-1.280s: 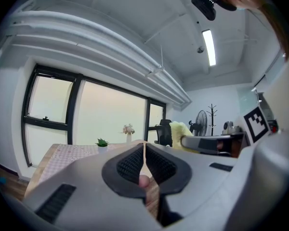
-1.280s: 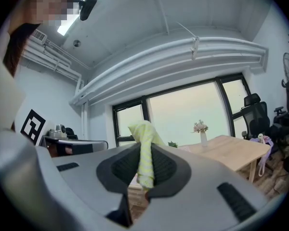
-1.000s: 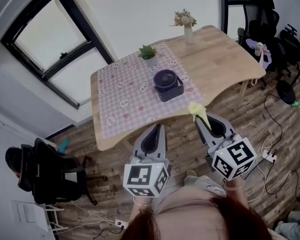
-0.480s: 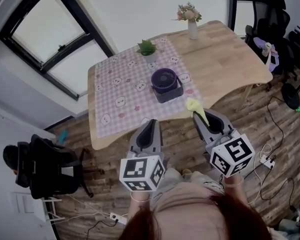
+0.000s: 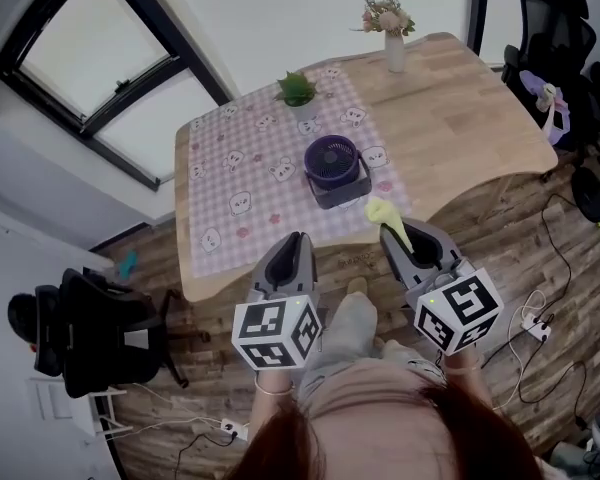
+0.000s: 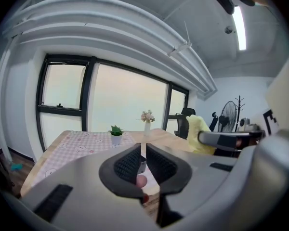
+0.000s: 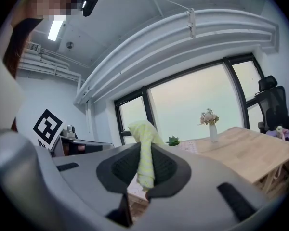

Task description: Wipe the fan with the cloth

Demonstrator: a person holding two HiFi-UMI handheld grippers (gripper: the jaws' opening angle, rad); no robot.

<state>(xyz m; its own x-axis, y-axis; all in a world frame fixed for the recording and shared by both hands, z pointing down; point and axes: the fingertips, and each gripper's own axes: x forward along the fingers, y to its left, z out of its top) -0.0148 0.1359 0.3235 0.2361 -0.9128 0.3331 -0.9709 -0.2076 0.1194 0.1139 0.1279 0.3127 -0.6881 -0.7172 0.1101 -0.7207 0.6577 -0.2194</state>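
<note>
Your right gripper (image 5: 392, 236) pinched the cloth (image 5: 383, 211); the fan (image 5: 332, 162) lay at eleven o'clock from it. Your left gripper (image 5: 298, 240) stayed out of it, pressed together, empty.

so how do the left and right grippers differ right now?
The left gripper is shut with nothing between its jaws; the right gripper is shut on the yellow cloth. In the head view, the right gripper, with the cloth sticking out ahead, sits nearer the fan than the left gripper does. Shared: both point toward the table, and neither touches the fan.
</note>
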